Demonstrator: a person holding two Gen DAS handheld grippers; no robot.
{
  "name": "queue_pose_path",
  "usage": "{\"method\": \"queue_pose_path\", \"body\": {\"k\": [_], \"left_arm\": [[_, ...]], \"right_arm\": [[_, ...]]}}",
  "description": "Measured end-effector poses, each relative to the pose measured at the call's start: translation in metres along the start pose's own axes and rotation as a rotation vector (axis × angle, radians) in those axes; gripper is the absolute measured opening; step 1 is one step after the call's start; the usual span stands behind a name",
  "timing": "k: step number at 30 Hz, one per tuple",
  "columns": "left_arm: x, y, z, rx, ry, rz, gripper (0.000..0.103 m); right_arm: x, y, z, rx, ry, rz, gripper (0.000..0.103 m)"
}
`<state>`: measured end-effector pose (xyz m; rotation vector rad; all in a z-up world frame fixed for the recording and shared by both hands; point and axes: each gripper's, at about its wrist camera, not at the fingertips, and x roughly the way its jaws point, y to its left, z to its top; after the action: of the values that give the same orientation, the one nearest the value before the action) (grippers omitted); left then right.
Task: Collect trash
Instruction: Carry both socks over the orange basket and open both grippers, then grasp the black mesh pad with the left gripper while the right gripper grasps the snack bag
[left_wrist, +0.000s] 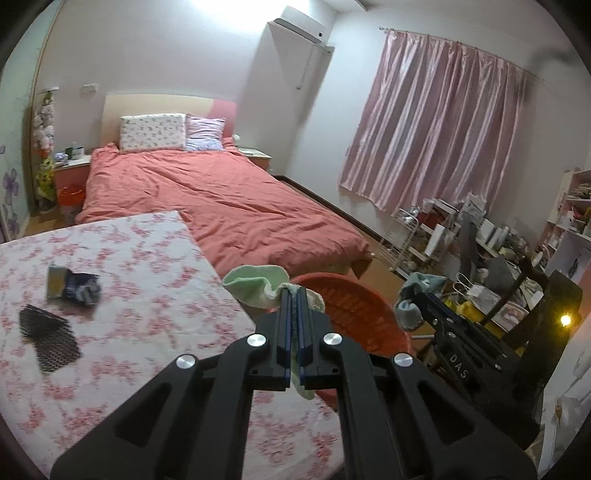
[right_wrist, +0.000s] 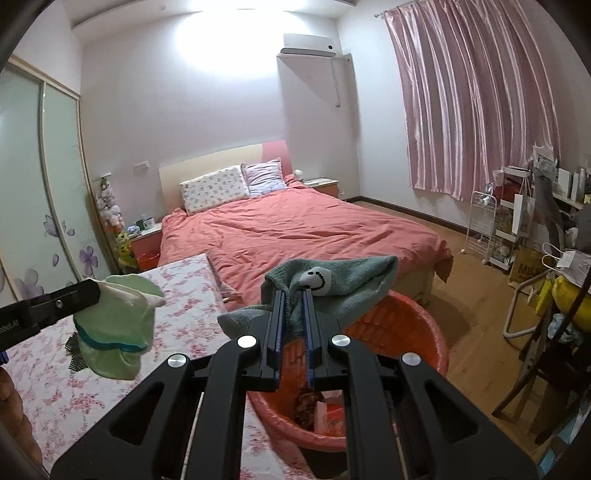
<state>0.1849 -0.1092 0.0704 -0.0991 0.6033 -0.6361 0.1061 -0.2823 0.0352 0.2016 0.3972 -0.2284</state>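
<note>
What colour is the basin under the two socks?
Orange-red plastic basin, seen best from the right wrist view.

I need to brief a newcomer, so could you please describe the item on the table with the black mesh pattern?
Start at the flowered table by the foot of the red bed. Near its left edge lies a flat black mesh piece, just below a crumpled dark blue wrapper; only it has a netted pattern.

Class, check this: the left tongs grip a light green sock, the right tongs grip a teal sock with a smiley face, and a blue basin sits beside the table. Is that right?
One detail is wrong: the basin is orange-red, not blue, as the right wrist view shows. The rest holds: the left tongs grip a light green sock, the right tongs grip a teal sock with a smiley face, and the basin sits beside the table.
</note>
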Motion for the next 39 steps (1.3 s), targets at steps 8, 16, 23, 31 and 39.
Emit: {"method": "queue_pose_path", "body": {"k": [8,16,23,31,39], "left_arm": [[0.043,-0.023,-0.004,0.018,0.054,-0.050,0.004],[0.095,-0.047,-0.007,0.046,0.114,-0.102,0.004],[0.139,-0.053,-0.012,0.051,0.177,-0.082,0.026],[0.148,-0.019,-0.023,0.015,0.223,0.004,0.041],[0.103,0.043,-0.031,-0.017,0.187,0.215,0.076]], "right_arm": [[0.017,-0.030,-0.006,0.047,0.030,0.006,0.009],[0.027,-0.052,-0.006,0.098,0.043,0.023,0.009],[0.041,-0.070,-0.005,0.177,0.066,0.075,0.020],[0.042,-0.074,-0.010,0.186,0.081,0.037,0.052],[0.031,-0.051,-0.004,0.092,0.045,-0.037,0.081]]}}
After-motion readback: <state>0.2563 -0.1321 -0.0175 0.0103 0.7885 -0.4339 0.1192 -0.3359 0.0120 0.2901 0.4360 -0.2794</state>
